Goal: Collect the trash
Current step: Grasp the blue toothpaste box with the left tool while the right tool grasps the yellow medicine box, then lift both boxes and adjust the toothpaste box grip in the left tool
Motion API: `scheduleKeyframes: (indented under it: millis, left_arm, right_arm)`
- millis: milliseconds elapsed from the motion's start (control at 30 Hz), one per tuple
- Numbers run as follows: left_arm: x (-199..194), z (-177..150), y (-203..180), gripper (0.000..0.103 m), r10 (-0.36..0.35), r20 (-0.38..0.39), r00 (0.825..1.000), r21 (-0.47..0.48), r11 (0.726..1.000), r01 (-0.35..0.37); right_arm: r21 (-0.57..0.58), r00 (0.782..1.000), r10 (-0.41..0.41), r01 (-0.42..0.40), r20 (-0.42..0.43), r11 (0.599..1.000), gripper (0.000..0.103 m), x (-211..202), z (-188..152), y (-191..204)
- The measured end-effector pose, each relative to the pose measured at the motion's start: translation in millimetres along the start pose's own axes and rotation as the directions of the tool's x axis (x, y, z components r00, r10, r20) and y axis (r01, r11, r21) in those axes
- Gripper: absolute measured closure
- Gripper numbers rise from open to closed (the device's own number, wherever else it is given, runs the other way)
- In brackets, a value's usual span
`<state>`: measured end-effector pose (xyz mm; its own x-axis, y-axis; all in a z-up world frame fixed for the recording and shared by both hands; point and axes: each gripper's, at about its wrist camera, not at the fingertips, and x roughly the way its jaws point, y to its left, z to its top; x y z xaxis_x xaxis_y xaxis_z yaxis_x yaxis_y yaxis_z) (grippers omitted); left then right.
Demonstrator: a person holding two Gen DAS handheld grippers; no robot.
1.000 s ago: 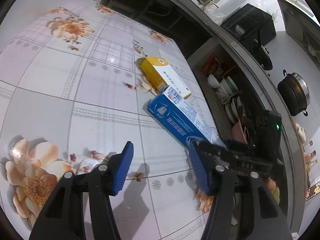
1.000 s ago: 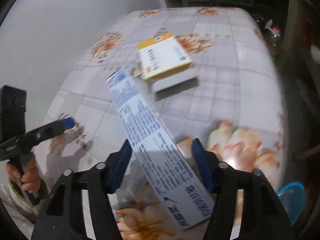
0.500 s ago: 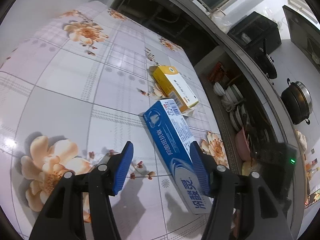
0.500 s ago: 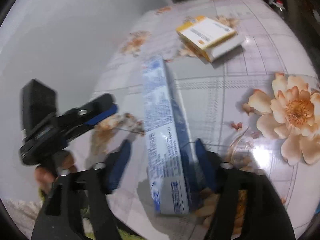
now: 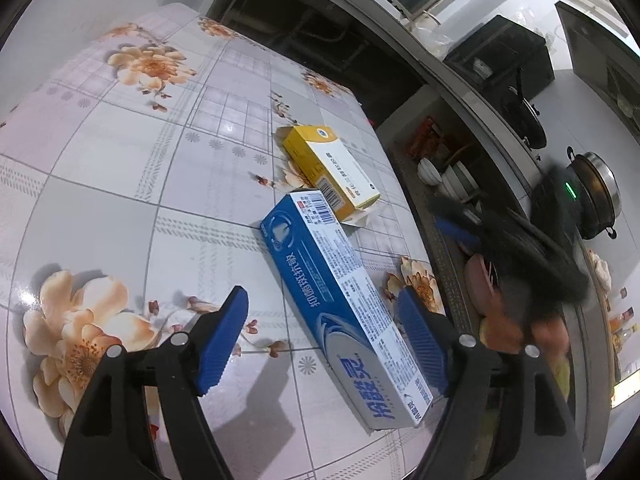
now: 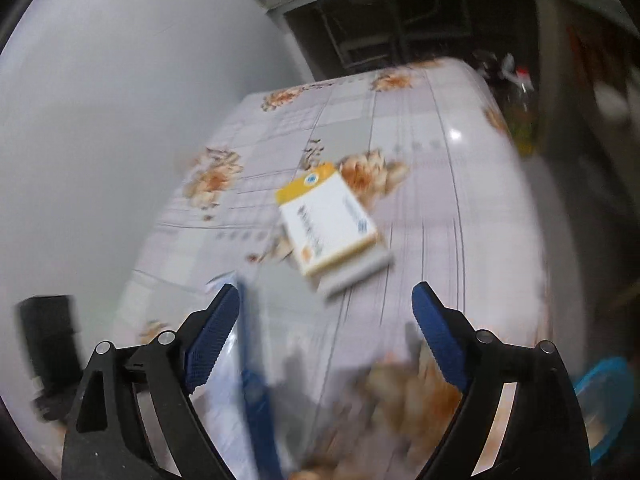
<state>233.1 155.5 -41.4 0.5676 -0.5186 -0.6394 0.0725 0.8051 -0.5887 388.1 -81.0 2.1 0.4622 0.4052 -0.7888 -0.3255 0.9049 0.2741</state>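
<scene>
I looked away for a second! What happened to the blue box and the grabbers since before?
The right gripper let go of the blue toothpaste box and its jaws are opening. The box now lies flat on the table, between the fingers of the left gripper, whose jaws are opening too, untouched by its pads. The yellow box stayed put.

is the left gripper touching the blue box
Apart. Left wrist view: the left gripper is opening, table visible between each pad and the blue box.
</scene>
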Motion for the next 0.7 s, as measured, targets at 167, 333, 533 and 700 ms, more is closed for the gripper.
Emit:
scheduleKeyframes:
  millis: [167, 333, 533, 700]
  left_arm:
    - [-3, 0, 0, 0.028, -0.004, -0.008, 1.0, 0.032, 0.999, 0.004]
    - [-4, 2, 1, 0.027, 0.004, -0.018, 1.0, 0.053, 0.999, -0.003]
    - [-2, 1, -1, 0.027, 0.008, -0.024, 1.0, 0.061, 0.998, -0.006]
    - [4, -2, -8, 0.026, 0.008, -0.047, 0.999, 0.076, 0.997, -0.004]
  right_arm:
    - [-0.14, 0.992, -0.071, 0.056, -0.1, 0.989, 0.017, 53, 25, 13]
    - [-0.138, 0.979, -0.087, 0.062, -0.182, 0.988, 0.019, 85, 29, 10]
    - [-0.098, 0.979, -0.095, 0.078, -0.178, 0.992, 0.029, 76, 17, 3]
    - [-0.023, 0.978, -0.124, 0.122, -0.168, 0.992, 0.029, 46, -13, -14]
